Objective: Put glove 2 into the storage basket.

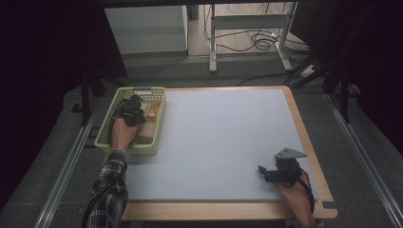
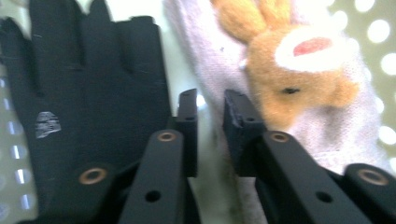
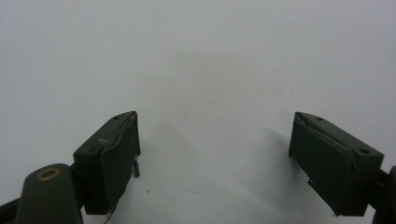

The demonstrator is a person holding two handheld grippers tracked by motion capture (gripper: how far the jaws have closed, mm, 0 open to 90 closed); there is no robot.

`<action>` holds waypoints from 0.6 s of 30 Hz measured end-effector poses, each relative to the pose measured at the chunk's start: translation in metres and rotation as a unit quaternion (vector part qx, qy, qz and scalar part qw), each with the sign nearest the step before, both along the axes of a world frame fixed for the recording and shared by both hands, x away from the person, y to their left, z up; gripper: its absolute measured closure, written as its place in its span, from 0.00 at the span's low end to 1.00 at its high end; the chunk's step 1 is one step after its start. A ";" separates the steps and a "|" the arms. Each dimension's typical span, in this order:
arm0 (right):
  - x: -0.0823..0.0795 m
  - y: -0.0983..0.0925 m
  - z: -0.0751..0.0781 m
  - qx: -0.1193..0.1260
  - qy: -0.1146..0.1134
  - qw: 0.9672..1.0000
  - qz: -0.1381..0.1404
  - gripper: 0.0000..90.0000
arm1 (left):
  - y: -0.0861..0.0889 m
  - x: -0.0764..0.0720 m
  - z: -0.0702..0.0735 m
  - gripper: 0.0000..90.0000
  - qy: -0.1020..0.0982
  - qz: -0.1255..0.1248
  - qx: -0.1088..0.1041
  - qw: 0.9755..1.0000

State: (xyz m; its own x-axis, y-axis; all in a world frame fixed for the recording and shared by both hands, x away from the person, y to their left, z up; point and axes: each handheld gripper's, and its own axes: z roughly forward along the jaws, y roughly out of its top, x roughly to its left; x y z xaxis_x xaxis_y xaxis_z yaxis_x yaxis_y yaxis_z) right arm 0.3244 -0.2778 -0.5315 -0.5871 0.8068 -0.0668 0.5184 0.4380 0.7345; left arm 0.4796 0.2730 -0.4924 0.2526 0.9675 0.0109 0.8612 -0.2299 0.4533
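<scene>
My left gripper [image 1: 134, 108] is down inside the pale yellow-green basket [image 1: 105, 143] at the table's left. In the left gripper view its jaws [image 2: 210, 100] stand almost together, pinching the left edge of a pale pinkish cloth [image 2: 205, 51]. An orange plush animal [image 2: 289, 70] lies on that cloth, right of the jaws; it shows as an orange patch [image 1: 151, 113] from above. A black glove [image 2: 93, 84] lies flat to the left of the jaws. My right gripper [image 1: 262, 171] rests low over the white tabletop at the front right, open [image 3: 215, 135], nothing between its pads.
The white table mat [image 1: 223, 137] has a wooden border [image 1: 309, 142]. The basket's perforated walls [image 2: 378, 56] close in around the left gripper. Beyond the table's far edge stand a metal frame [image 1: 213, 42] and loose cables [image 1: 261, 40] on the floor.
</scene>
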 end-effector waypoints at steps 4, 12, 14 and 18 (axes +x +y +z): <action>0.000 0.000 0.000 0.000 0.000 1.000 0.000 0.18 | 0.008 -0.005 0.006 0.72 -0.023 0.006 0.002 1.000; 0.000 0.000 0.000 0.000 0.000 1.000 0.000 0.18 | 0.018 -0.017 0.018 0.54 -0.054 0.007 -0.002 0.999; 0.000 0.000 0.000 0.000 0.000 1.000 0.000 0.18 | 0.019 -0.019 0.020 0.51 -0.064 0.008 -0.009 0.998; 0.000 0.000 0.000 0.000 0.000 1.000 0.000 0.18 | 0.024 -0.025 0.024 0.46 -0.075 0.008 -0.027 0.997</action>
